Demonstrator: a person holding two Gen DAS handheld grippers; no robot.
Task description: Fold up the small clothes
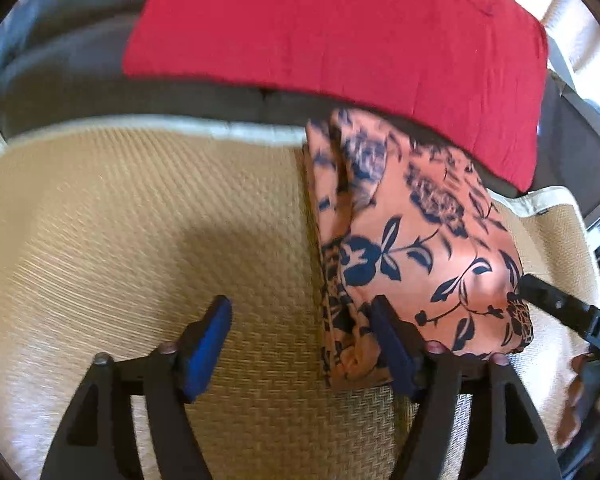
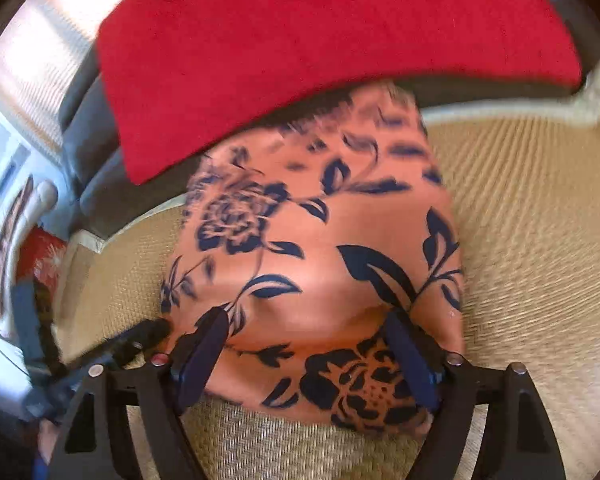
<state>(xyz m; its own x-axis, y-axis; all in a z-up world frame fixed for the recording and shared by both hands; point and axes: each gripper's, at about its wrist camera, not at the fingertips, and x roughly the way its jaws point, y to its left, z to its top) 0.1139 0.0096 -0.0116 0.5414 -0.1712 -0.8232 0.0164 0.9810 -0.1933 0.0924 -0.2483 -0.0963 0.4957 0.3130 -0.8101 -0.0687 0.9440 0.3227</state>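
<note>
The folded orange garment (image 1: 416, 240) with dark blue flowers lies on a woven straw mat (image 1: 140, 220), and its far end reaches under the edge of a red cloth (image 1: 340, 32) that hangs over a dark cushion behind the mat. The left gripper (image 1: 300, 348) stands wide open and holds nothing: its left finger (image 1: 208, 344) is over bare mat, well apart from the garment, and its right finger (image 1: 392, 348) is at the near left corner of the garment, over the layered edge; I cannot tell if it touches. In the right wrist view the garment (image 2: 324, 248) fills the middle, and the right gripper (image 2: 308, 360) is also wide open over its near end. Both of its fingers (image 2: 204, 356) are above the cloth but do not pinch it. From the left view, the right gripper's black finger (image 1: 556, 304) is at the garment's near right corner.
</note>
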